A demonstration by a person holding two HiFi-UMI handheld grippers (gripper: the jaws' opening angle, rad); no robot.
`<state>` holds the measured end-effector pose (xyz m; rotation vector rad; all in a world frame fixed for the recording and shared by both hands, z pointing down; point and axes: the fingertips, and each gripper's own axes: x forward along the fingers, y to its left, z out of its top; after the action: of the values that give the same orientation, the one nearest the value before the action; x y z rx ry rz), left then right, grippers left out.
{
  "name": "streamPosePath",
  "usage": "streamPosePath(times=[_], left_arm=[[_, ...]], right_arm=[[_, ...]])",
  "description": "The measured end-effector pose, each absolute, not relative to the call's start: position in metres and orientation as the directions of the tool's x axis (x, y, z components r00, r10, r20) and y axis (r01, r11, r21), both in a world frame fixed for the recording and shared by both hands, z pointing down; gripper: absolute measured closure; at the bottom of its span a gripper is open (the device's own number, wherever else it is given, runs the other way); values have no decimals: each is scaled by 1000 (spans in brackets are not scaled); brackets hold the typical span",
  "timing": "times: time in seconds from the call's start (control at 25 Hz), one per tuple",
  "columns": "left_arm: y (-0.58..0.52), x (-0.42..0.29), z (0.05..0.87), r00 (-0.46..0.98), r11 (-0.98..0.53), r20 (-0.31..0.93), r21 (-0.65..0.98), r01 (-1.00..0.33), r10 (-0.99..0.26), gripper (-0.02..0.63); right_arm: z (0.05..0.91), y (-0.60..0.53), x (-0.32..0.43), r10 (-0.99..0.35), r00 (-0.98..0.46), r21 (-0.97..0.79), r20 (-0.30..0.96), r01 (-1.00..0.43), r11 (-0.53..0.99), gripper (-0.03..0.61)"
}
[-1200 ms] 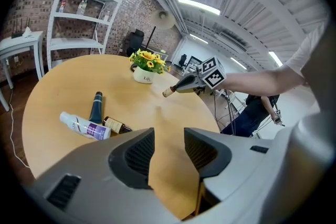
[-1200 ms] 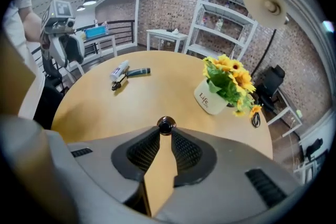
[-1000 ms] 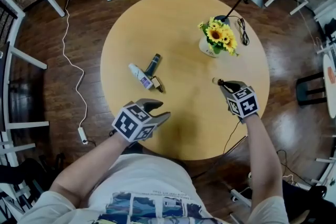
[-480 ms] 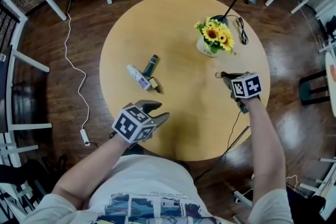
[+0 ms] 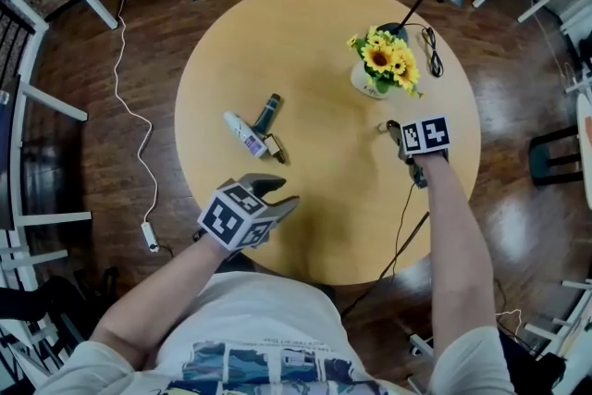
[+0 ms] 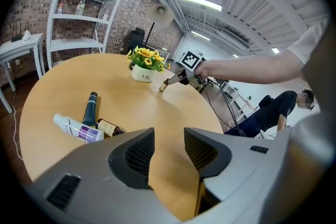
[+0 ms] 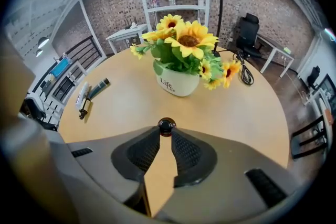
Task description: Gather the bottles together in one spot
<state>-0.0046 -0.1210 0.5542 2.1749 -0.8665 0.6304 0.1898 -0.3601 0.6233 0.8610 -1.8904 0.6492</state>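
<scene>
The counter (image 5: 314, 227) is showing pale tan. Yellow sunflowers (image 5: 387, 60) are filling a white pot (image 5: 363, 86); left of it a white, purple-labelled bottle (image 5: 244, 133) is lying.

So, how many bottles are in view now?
4. A white bottle, a dark tube-like bottle and a small brown bottle lie together on the table; the fourth bottle is in the jaws of the right gripper.
</scene>
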Motion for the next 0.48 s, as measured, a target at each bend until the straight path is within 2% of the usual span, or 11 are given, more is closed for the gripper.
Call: streamPosePath(times=[0.48], left_arm=[[-126, -18, 565, 665, -527, 648, 442, -726, -373, 462]], right_arm=[[632, -377, 178, -299, -282, -63, 911, -814, 577, 489]])
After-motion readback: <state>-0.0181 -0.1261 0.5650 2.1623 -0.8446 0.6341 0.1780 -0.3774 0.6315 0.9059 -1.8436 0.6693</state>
